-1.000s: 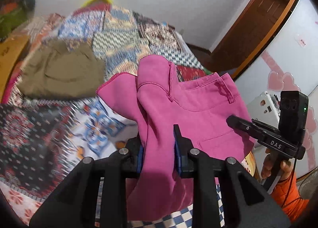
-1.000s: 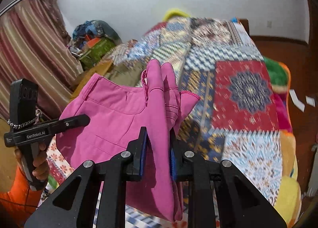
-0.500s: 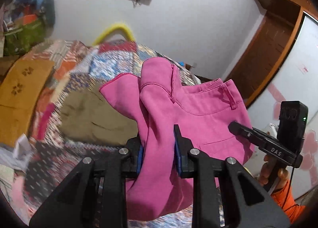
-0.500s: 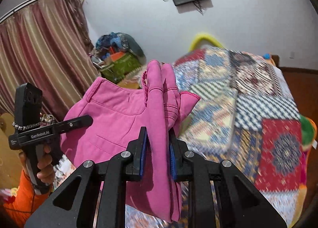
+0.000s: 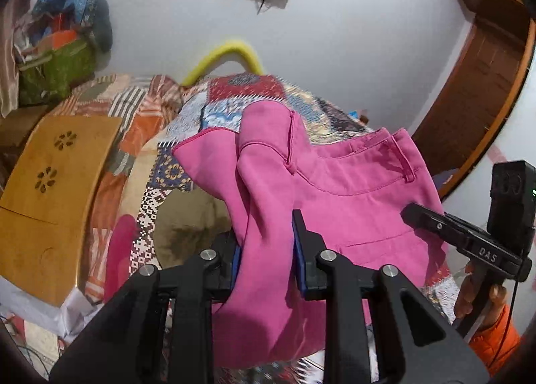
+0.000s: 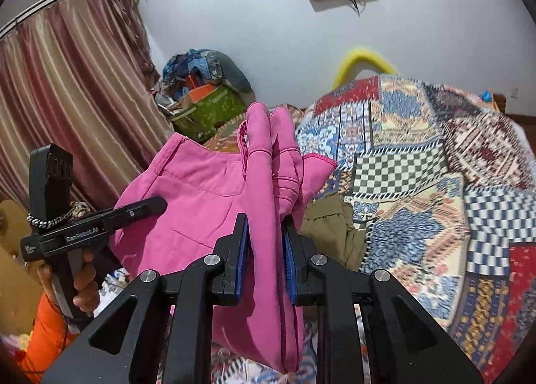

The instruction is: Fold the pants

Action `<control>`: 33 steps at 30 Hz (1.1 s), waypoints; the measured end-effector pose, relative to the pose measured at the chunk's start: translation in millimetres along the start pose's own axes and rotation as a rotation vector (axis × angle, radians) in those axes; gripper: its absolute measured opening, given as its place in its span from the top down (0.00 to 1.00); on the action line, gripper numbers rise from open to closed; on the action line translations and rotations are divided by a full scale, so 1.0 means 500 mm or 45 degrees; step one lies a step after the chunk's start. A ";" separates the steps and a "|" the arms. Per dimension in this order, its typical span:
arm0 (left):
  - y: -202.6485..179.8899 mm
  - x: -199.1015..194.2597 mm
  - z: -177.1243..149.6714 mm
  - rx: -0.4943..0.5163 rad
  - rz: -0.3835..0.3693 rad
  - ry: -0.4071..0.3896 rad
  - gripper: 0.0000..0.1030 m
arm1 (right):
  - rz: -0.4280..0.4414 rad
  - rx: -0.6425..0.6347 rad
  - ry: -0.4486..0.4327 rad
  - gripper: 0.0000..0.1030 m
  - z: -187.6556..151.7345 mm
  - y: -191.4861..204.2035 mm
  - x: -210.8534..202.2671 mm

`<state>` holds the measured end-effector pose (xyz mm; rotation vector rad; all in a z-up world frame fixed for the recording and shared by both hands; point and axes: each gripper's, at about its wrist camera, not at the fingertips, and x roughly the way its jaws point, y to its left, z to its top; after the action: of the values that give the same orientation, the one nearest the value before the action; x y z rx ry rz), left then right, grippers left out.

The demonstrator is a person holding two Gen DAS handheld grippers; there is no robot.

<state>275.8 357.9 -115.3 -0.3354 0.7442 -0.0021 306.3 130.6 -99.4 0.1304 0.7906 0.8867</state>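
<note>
Pink pants (image 5: pixel 348 203) hang in the air between my two grippers, held up above the bed. My left gripper (image 5: pixel 266 246) is shut on a bunched fold of the pink cloth. My right gripper (image 6: pixel 264 246) is shut on another bunched fold of the same pants (image 6: pixel 201 203). The waistband with a belt loop and a pocket seam spans between the two. Each gripper shows in the other's view: the right one (image 5: pixel 469 236) at the right edge, the left one (image 6: pixel 83 226) at the left edge. The lower part of the pants hangs out of sight below the jaws.
A patchwork quilt (image 6: pixel 418 183) covers the bed. An olive-green garment (image 6: pixel 335 226) lies on it under the pants. A wooden board (image 5: pixel 50 189) sits at the left, a pile of bags (image 6: pixel 204 96) by the curtain (image 6: pixel 67 109), and a wooden door (image 5: pixel 475 82) at the right.
Both grippers have lifted and tilted upward with the pants still clamped. The bed has dropped lower in view and the wall and its screen have come into sight.
</note>
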 end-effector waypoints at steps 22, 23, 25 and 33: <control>0.177 0.276 -0.050 -0.083 0.245 0.210 0.39 | -0.192 0.034 0.287 0.84 -0.071 -0.110 0.240; 0.175 0.271 -0.051 -0.074 0.252 0.212 0.39 | -0.214 0.011 0.303 0.84 -0.075 -0.109 0.245; 0.170 0.261 -0.049 -0.046 0.274 0.226 0.38 | -0.248 -0.032 0.320 0.84 -0.079 -0.102 0.250; 0.100 0.157 -0.040 0.073 0.347 0.148 0.37 | -0.279 -0.153 0.211 0.77 -0.040 -0.046 0.138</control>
<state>314.4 389.8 -196.1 -0.1783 0.8990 0.2159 333.5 162.4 -162.3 -0.1351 0.8848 0.7411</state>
